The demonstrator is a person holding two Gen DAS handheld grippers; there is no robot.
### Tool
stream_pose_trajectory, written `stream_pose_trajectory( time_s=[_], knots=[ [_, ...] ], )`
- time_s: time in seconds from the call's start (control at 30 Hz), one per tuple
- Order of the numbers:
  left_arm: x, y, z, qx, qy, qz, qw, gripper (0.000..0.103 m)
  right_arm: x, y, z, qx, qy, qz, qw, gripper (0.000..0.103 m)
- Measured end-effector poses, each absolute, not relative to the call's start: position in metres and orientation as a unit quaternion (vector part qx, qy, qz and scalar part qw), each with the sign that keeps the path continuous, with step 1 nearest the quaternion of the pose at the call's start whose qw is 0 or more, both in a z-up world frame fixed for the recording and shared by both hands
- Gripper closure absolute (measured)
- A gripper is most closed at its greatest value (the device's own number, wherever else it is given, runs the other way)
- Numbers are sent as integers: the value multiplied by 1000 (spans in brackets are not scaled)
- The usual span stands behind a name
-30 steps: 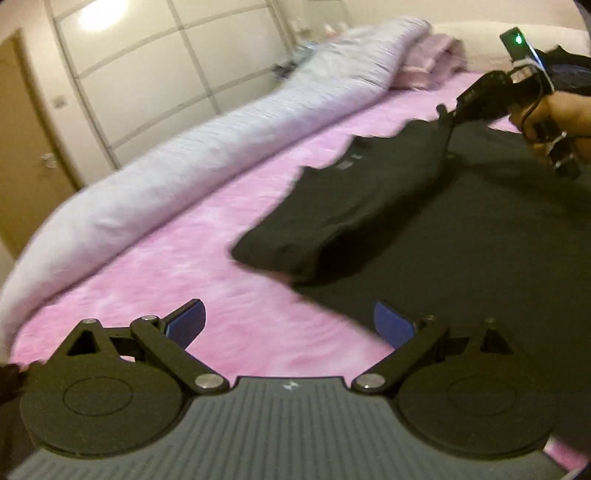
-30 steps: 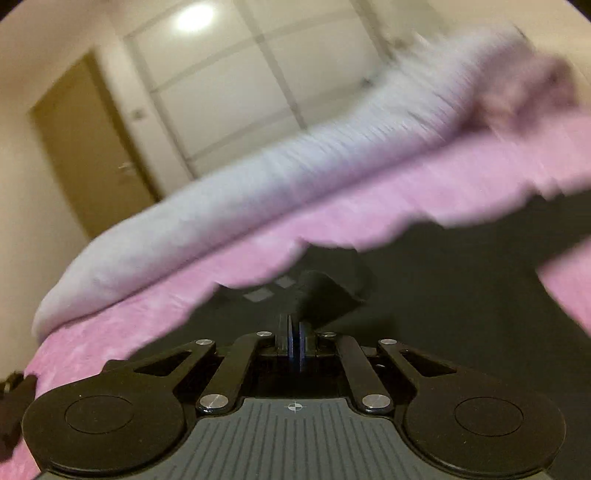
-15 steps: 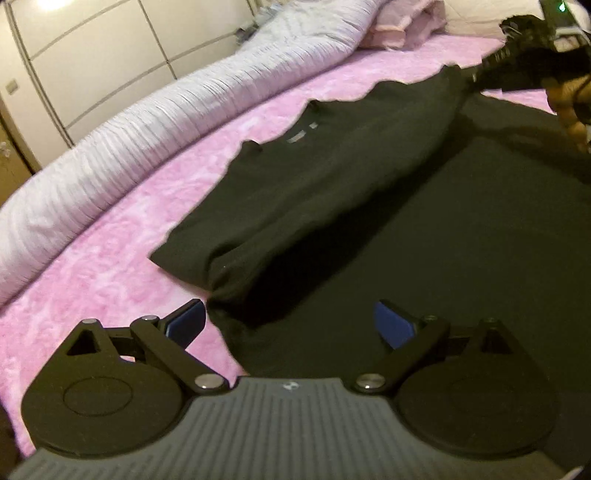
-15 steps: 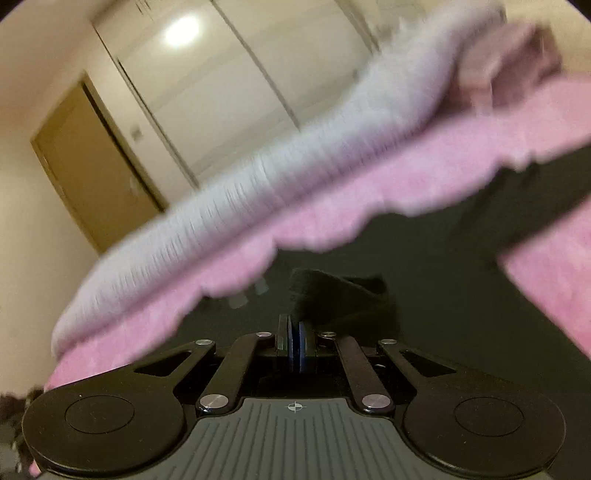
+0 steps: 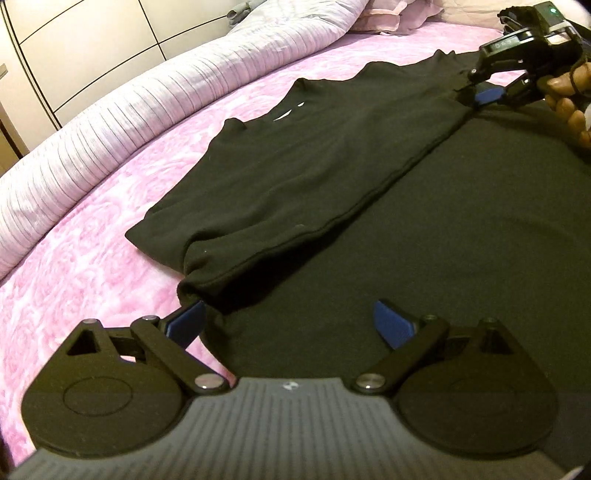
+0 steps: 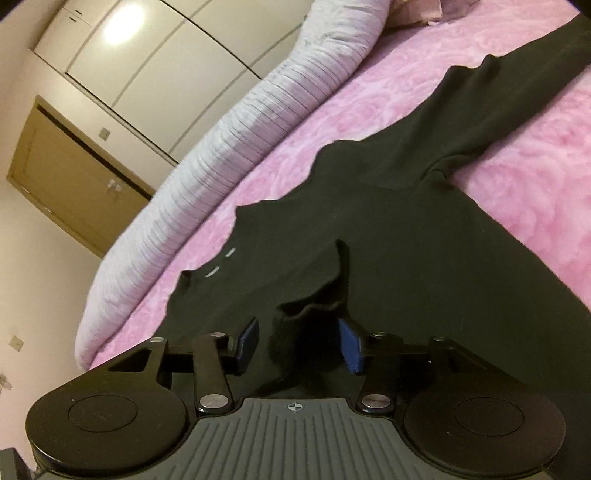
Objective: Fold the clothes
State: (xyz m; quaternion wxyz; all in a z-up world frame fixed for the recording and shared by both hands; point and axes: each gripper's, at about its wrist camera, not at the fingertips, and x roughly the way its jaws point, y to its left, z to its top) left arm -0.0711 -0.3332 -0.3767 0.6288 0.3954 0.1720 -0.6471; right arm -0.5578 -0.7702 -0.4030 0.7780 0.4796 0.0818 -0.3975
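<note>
A black long-sleeved top (image 5: 332,166) lies on the pink bedspread (image 5: 74,266), its near sleeve folded in over the body. My left gripper (image 5: 288,321) is open just above the fabric by the folded sleeve's cuff end. My right gripper (image 6: 299,341) is open, with a ruffled fold of the top (image 6: 314,302) lying loose between its pads. It also shows in the left wrist view (image 5: 487,92) at the far end of the folded sleeve. The other sleeve (image 6: 517,85) stretches away to the upper right.
A rolled light grey duvet (image 5: 147,96) runs along the far side of the bed, with pink pillows (image 5: 391,14) at its end. White wardrobe doors (image 6: 166,62) and a brown door (image 6: 74,173) stand behind.
My right gripper was shut on the sleeve; it has laid it across the top and opened. My left gripper has moved in closer, over the fabric.
</note>
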Motion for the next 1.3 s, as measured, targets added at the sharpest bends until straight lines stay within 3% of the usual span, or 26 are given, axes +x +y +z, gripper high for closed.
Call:
stream_pose_trajectory(
  time_s=[0.07,0.1,0.13,0.2,0.27,0.37,0.43,0.5,0.63,0.87,0.97,1.03,1.17,1.2,1.3],
  knots=[
    [-72,-332,-375,397,167,-647,630,7,-555,-778,-399,481,93,-398,776,55],
    [-73,-331,-375,398,163,-647,630,7,-551,-784,-396,475,101,-393,781,83],
    [-74,-330,-374,399,158,-647,630,7,-548,-788,-388,456,100,-389,794,94],
    [-77,-327,-372,401,143,-649,630,7,-556,-785,-368,405,45,-399,821,96],
    [-78,-325,-373,400,142,-655,625,7,-563,-782,-356,365,18,-413,834,96],
    [-77,-326,-375,396,149,-655,626,7,-562,-799,-372,371,87,-424,822,96],
    [-74,-325,-374,387,161,-652,632,7,-564,-806,-381,385,133,-448,796,88],
    [-71,-321,-372,374,174,-652,636,8,-575,-802,-379,379,125,-487,777,79],
    [-66,-303,-363,343,182,-657,647,8,-575,-769,-360,326,110,-483,805,72],
    [-50,-309,-364,328,183,-644,667,10,-464,-757,-345,247,207,-305,896,64],
    [-38,-325,-367,313,199,-639,674,27,-406,-775,-347,234,244,-254,906,64],
    [-29,-334,-371,306,213,-636,676,47,-367,-786,-349,225,267,-219,911,64],
    [-13,-339,-380,264,246,-618,698,77,-289,-810,-352,206,313,-149,915,64],
    [-10,-338,-383,248,250,-609,711,100,-270,-816,-352,201,324,-131,915,64],
    [-13,-330,-388,223,249,-586,738,101,-214,-833,-363,191,363,-90,907,64]
  ],
)
